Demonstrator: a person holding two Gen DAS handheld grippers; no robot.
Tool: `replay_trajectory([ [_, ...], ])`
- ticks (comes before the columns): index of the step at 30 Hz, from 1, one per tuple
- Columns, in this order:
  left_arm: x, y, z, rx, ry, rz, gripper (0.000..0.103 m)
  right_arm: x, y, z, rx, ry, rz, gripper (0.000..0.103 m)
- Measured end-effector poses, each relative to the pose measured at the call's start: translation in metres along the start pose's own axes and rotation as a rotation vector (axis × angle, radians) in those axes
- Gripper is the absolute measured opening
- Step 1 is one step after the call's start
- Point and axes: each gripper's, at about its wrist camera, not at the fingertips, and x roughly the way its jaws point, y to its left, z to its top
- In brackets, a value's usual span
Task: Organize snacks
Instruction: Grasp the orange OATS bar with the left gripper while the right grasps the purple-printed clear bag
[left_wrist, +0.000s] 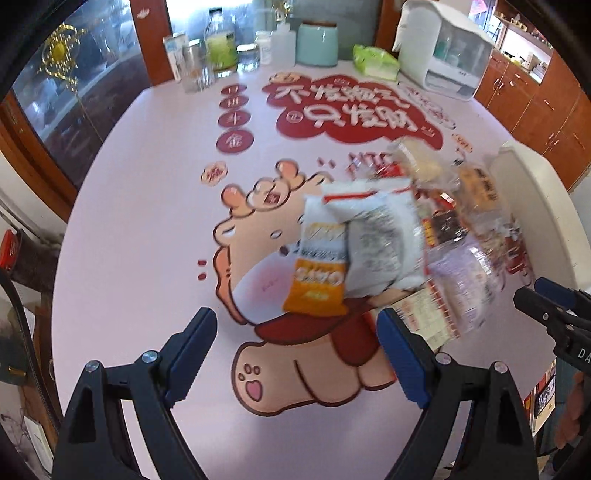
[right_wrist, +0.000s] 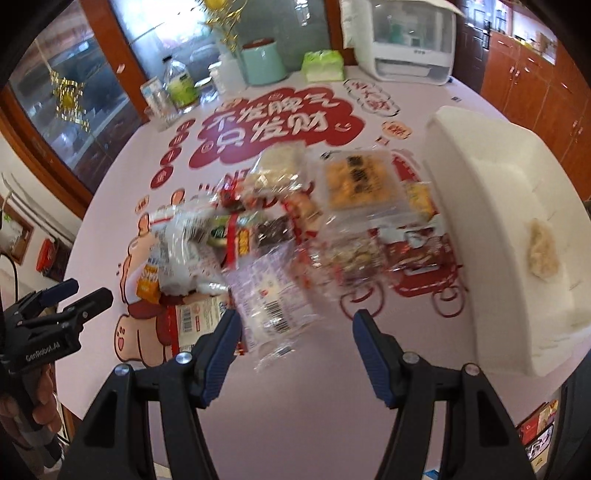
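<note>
Keeping both tongs apart and empty, left gripper (left_wrist: 297, 347) and right gripper (right_wrist: 293, 349), I approach the heaped crinkly plastic snack packets (right_wrist: 295, 229) mid-table, beside the white foam box (right_wrist: 491, 221) at the right edge.

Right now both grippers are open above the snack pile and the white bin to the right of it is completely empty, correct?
Not quite. Both the left gripper and the right gripper are open above the snack pile, but the white bin is not empty: the right wrist view shows one pale snack already lying inside it.
</note>
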Motion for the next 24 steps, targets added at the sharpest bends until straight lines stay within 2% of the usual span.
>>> replay_trajectory([
  [7, 0.030, 0.015, 0.003, -0.017, 0.053, -0.029, 0.087, 0.035, 0.024, 0.007, -0.084, 0.018, -0.010, 0.064],
  [16, 0.069, 0.006, 0.022, 0.011, 0.113, -0.076, 0.087, 0.068, 0.033, 0.014, -0.134, 0.075, -0.059, 0.064],
  [21, 0.082, 0.001, 0.029, 0.022, 0.134, -0.102, 0.082, 0.073, 0.035, 0.010, -0.160, 0.077, -0.081, 0.064],
  [24, 0.085, 0.001, 0.033, 0.032, 0.130, -0.098, 0.077, 0.073, 0.034, 0.009, -0.150, 0.076, -0.077, 0.059],
])
